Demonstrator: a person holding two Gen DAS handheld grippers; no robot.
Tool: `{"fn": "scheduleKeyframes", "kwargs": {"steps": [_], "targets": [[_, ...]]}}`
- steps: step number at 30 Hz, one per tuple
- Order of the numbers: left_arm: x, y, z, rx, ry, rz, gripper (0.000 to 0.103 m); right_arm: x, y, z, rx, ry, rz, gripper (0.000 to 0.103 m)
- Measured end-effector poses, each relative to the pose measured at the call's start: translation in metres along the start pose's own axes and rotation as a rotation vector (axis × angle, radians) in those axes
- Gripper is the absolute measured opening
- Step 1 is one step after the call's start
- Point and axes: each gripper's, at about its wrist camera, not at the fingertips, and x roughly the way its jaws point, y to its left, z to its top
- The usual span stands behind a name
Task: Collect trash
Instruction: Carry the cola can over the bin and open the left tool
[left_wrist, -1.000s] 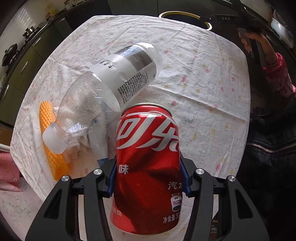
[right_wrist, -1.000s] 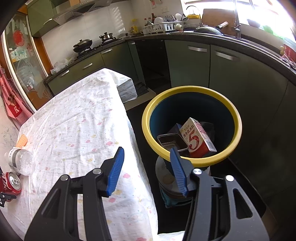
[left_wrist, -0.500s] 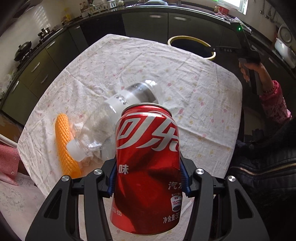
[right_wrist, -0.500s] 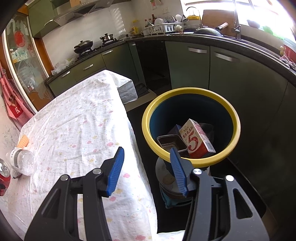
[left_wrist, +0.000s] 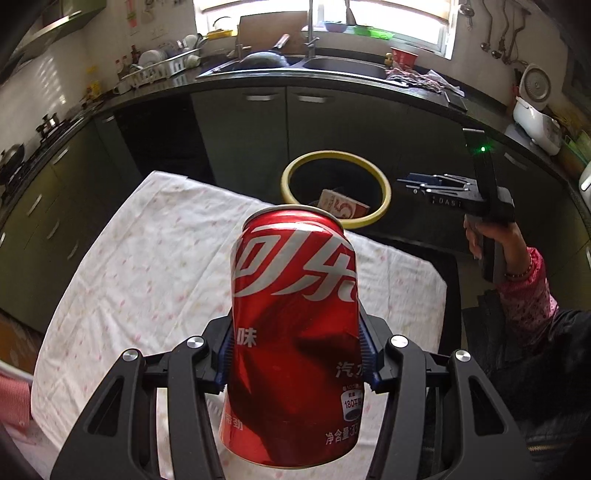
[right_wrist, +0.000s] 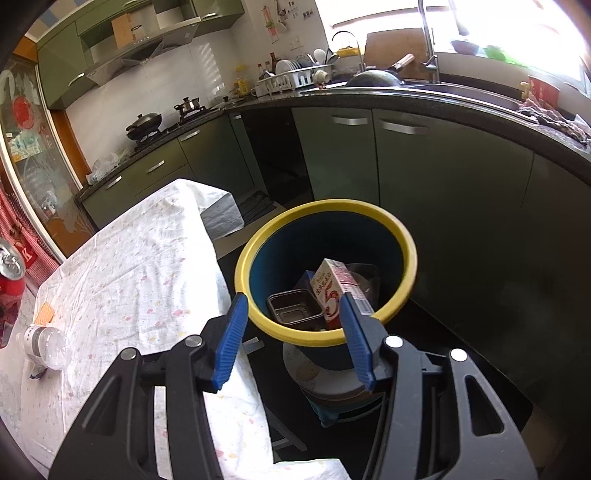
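A dented red cola can (left_wrist: 295, 295) stands upright between the blue pads of my left gripper (left_wrist: 295, 354), which is shut on it above the floral tablecloth (left_wrist: 147, 258). The can also shows at the left edge of the right wrist view (right_wrist: 11, 284). Beyond the table's far edge stands a blue bin with a yellow rim (left_wrist: 295, 173), with a carton (left_wrist: 340, 208) inside. My right gripper (right_wrist: 291, 306) is open and holds nothing, and it hovers near the yellow rim (right_wrist: 332, 205). A carton (right_wrist: 332, 288) and a black tray (right_wrist: 293, 308) lie in the bin. A clear plastic bottle (right_wrist: 46, 347) lies on the cloth.
Dark green cabinets (right_wrist: 443, 184) and a black counter with a sink (left_wrist: 332, 66) curve around behind the bin. A hand with a pink sleeve (left_wrist: 517, 280) grips the right gripper (left_wrist: 410, 184). An orange piece (right_wrist: 46, 313) lies near the bottle. The bin rests on a round stand (right_wrist: 325, 380).
My left gripper has risen with the can and tilted up towards the bin; the bottle and the orange cob have dropped out of its view. The right gripper shifted slightly by the bin.
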Motion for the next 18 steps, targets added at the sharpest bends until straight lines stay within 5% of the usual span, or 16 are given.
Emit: {"fn": "scheduleKeyframes", "kwargs": {"steps": [6,15,18], "targets": [[0.083,-0.024,0.100,0.039,0.027,-0.080,0.053,-0.012,-0.044,0.002,0.086,-0.037,-0.029,0.049],[0.198,-0.069,0.186,0.060,0.068,-0.081,0.053,-0.015,-0.087,-0.008,0.180,-0.041,-0.046,0.049],[0.208,-0.070,0.201,0.037,0.016,-0.016,0.077,-0.013,-0.092,-0.010,0.200,-0.038,-0.043,0.049]]}}
